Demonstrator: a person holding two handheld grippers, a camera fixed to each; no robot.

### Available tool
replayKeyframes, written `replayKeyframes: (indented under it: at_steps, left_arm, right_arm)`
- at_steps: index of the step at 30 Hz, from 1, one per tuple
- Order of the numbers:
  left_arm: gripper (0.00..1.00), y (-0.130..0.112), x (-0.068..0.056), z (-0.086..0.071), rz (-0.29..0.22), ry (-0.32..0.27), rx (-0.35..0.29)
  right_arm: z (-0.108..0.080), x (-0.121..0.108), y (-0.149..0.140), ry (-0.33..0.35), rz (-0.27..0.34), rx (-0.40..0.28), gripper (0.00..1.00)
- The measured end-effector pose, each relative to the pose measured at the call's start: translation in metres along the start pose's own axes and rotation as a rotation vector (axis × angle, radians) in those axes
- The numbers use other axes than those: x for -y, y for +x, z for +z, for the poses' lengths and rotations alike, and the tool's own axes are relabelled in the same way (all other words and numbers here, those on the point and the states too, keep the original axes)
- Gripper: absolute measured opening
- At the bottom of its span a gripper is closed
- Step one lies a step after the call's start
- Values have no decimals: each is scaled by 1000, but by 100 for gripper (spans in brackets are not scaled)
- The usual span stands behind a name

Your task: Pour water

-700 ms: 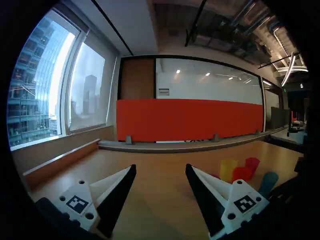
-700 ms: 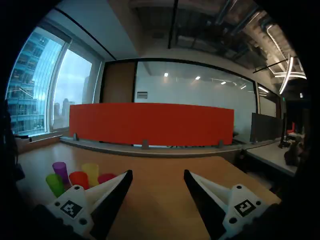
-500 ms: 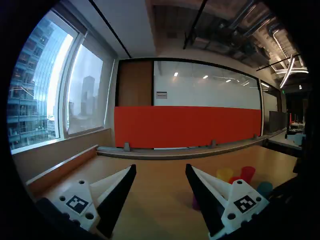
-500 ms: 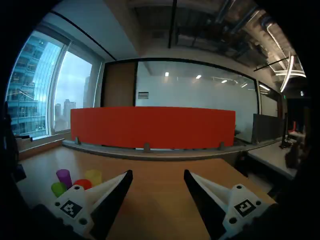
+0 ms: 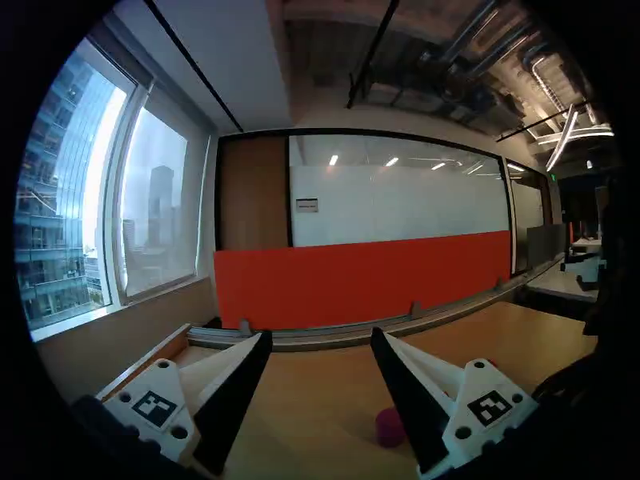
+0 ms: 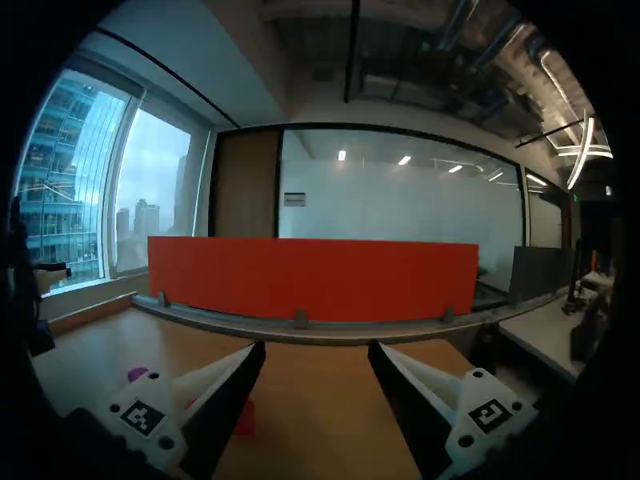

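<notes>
Left gripper view: left gripper [image 5: 320, 332] spread, empty; purple cup [image 5: 390, 426] mid-desk [image 5: 320, 408], well off far edge.
Right gripper view: right gripper [image 6: 316, 346] spread, empty; red cup [image 6: 245, 418] mid-desk, partly hidden.
Guessing approach stage. Next: dip down, pinch cup.

1. My left hand-held gripper [image 5: 320, 332] has white fingers with black inner faces. Each finger carries a black-and-white square marker pattern.
2. The right hand-held gripper [image 6: 316, 346] shows me the same white, black and marker pattern.
3. The flat wooden bench [image 5: 320, 404] is a plain, warm light brown.
4. The long flat divider panel [image 5: 360, 280] is solid orange-red.
5. In the left gripper view I see a small magenta plastic cup [image 5: 390, 426].
6. In the right gripper view I see a red plastic cup [image 6: 244, 418] and a purple plastic cup rim [image 6: 138, 374].
7. The tall wooden wall panel [image 6: 246, 186] is mid-brown.
</notes>
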State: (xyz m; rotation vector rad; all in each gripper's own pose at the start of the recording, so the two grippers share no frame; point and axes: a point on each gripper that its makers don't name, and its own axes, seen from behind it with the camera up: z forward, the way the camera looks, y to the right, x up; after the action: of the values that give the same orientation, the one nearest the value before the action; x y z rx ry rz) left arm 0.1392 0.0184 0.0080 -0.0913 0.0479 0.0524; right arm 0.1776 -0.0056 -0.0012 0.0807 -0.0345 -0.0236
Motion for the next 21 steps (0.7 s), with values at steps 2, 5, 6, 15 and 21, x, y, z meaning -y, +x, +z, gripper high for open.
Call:
replayKeyframes:
  at_steps: [2, 5, 6, 15, 21]
  left_arm:
    - [91, 11, -3, 3, 0, -18, -7]
    - [91, 25, -6, 5, 0, -39, -16]
    - [91, 29, -7, 6, 1, -45, -17]
    - [91, 34, -23, 6, 12, -126, 8]
    - [91, 30, -34, 3, -18, -193, 34]
  right_arm:
    - [0, 1, 7, 11, 6, -1, 99]
    - [1, 3, 14, 25, 14, -2, 99]
    - [2, 3, 16, 29, 16, -2, 99]
    - [2, 13, 23, 93, -12, 3, 99]
    - [-5, 32, 32, 185, -4, 2, 99]
